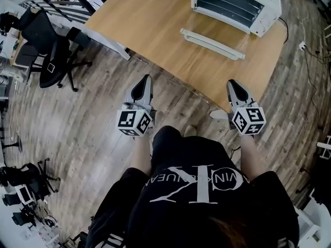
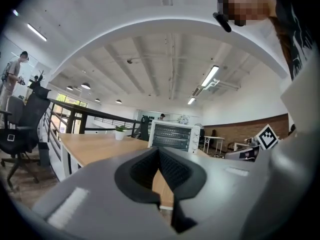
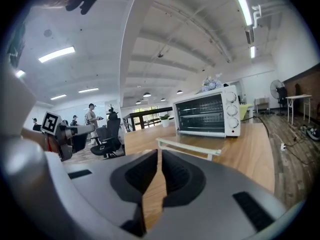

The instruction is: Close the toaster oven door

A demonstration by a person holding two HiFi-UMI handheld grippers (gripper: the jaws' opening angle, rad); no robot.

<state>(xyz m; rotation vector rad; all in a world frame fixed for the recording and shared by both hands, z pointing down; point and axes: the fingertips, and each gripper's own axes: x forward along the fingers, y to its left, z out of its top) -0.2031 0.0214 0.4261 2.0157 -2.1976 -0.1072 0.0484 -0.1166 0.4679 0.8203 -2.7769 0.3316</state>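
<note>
The toaster oven (image 1: 235,4) stands at the far side of the wooden table (image 1: 155,25), and its door (image 1: 217,34) is open and lies flat on the table in front of it, with the white handle (image 1: 212,44) toward the person. In the head view both grippers are held over the wooden floor (image 1: 93,123), near the front edge of the table and well apart from the oven. The left gripper (image 1: 145,84) is at the left and the right gripper (image 1: 235,89) is at the right, and both point toward the table. In the left gripper view the jaws of the left gripper (image 2: 159,151) are pressed together at the tips with nothing between them, and the oven (image 2: 172,136) is seen far behind. In the right gripper view the jaws of the right gripper (image 3: 159,154) are also together, with only a thin slit and nothing in it. There the oven (image 3: 205,111) and its lowered door (image 3: 192,144) are seen ahead on the table. A black office chair (image 1: 51,56) stands on the floor at the left.
</note>
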